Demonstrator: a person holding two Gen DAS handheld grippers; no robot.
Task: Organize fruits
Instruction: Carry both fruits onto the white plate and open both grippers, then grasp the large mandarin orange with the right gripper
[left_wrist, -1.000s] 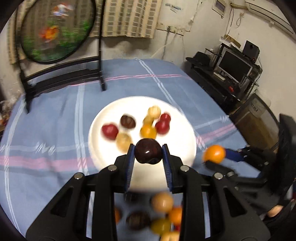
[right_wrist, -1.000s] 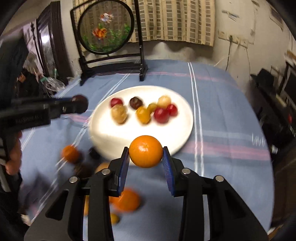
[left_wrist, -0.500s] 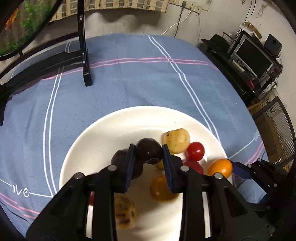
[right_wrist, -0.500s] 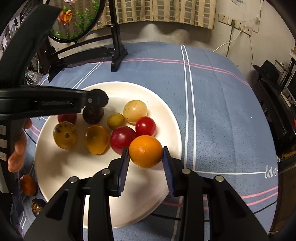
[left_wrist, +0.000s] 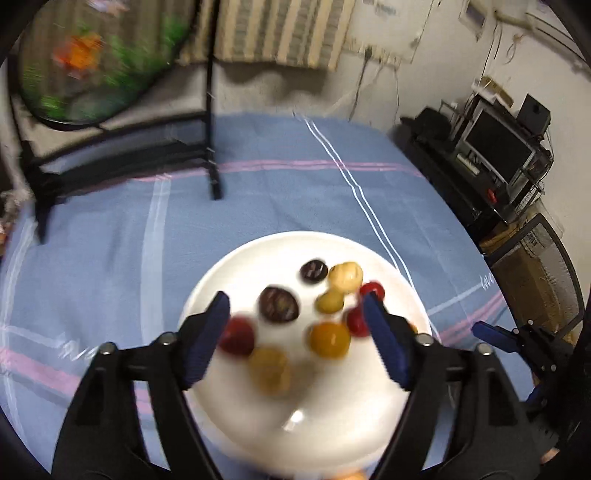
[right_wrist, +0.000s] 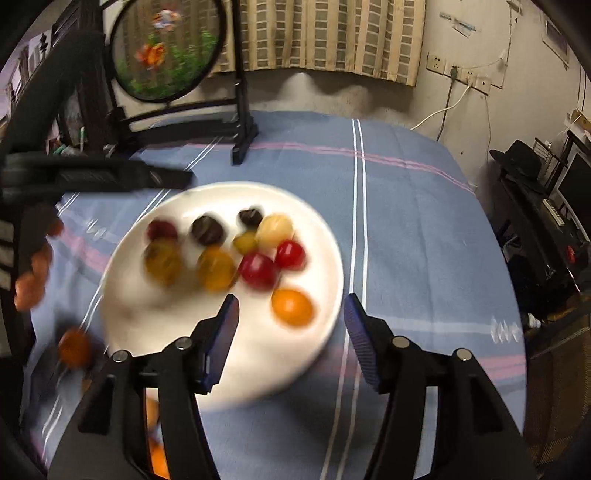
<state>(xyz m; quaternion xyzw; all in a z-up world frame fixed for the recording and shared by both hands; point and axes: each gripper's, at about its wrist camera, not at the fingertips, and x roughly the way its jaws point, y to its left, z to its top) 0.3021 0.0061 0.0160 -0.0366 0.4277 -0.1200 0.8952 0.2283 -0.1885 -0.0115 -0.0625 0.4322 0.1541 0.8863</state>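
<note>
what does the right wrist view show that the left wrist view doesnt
Only the right wrist view: the orange fruit lying on the plate just ahead of the right gripper, a loose orange fruit on the cloth beside the plate, a hand gripping the left tool, and a black hat.

Only the left wrist view: a monitor on a rack and a mesh chair.

Both: the white plate of small fruits on the blue striped cloth and the round goldfish screen. Both grippers' jaws are opening, pressing on nothing.
</note>
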